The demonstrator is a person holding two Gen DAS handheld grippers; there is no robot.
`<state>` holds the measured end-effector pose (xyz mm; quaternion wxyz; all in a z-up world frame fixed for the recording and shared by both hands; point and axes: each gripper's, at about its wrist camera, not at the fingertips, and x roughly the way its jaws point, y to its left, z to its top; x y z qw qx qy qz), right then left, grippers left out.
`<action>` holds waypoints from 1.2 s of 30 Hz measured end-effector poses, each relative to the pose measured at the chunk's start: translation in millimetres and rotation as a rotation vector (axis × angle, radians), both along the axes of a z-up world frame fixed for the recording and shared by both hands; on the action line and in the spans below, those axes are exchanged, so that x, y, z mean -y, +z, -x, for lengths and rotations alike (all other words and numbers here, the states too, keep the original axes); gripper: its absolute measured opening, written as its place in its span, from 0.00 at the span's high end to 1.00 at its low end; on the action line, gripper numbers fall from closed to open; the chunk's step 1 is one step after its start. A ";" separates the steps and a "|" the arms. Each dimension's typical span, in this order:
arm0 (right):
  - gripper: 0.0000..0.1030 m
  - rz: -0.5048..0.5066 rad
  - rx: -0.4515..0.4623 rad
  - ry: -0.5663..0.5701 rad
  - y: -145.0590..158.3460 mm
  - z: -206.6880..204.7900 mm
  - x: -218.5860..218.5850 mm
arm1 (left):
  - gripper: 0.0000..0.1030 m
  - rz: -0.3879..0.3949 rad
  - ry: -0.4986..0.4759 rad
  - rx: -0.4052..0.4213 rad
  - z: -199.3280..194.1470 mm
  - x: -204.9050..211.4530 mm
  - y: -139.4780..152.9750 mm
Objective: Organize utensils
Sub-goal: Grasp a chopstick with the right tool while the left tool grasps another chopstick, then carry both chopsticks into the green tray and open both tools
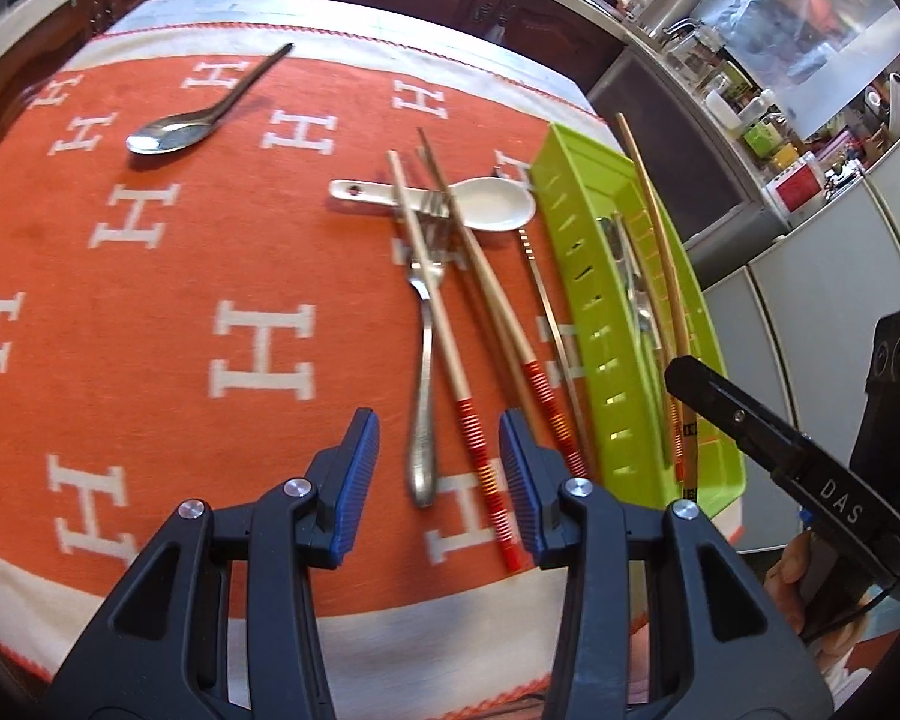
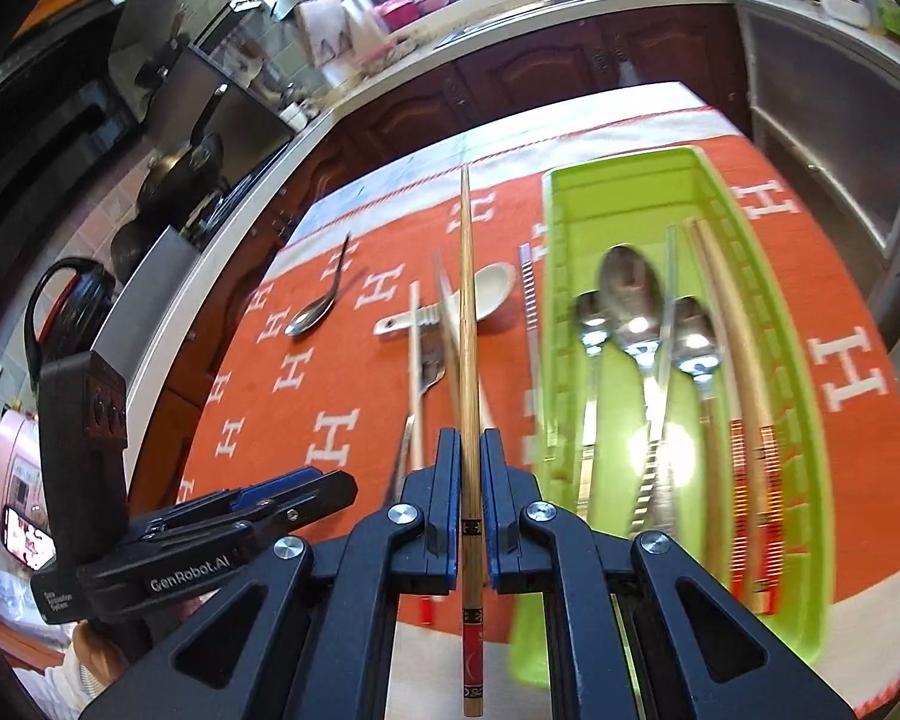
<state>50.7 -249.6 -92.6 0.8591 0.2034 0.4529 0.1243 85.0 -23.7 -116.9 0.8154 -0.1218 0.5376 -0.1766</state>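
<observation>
My right gripper [image 2: 469, 450] is shut on a bamboo chopstick [image 2: 467, 300] with a red and black end, held above the orange cloth just left of the green tray [image 2: 804, 420]. The tray holds three metal spoons [image 2: 630, 294], a metal chopstick and two red-banded chopsticks [image 2: 744, 360]. My left gripper [image 1: 439, 468] stands open over the cloth, above a fork [image 1: 423, 360] and a red-banded chopstick [image 1: 450, 330] that lie loose. A second red-banded chopstick [image 1: 498, 300], a white ceramic spoon [image 1: 492, 204], a metal chopstick [image 1: 546, 300] and a metal spoon [image 1: 174, 129] also lie on the cloth.
The green tray [image 1: 588, 276] lies along the cloth's right side near the table edge. Dark wooden cabinets [image 2: 510, 84] and a crowded counter run behind the table. Pans [image 2: 180, 174] stand at the far left. A person's hand [image 1: 792, 564] holds the right gripper [image 1: 681, 369].
</observation>
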 end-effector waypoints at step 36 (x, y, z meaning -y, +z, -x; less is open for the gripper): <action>0.94 -0.040 -0.022 -0.058 -14.4 -1.9 33.2 | 0.93 -0.255 -0.035 0.007 -31.6 66.4 -30.9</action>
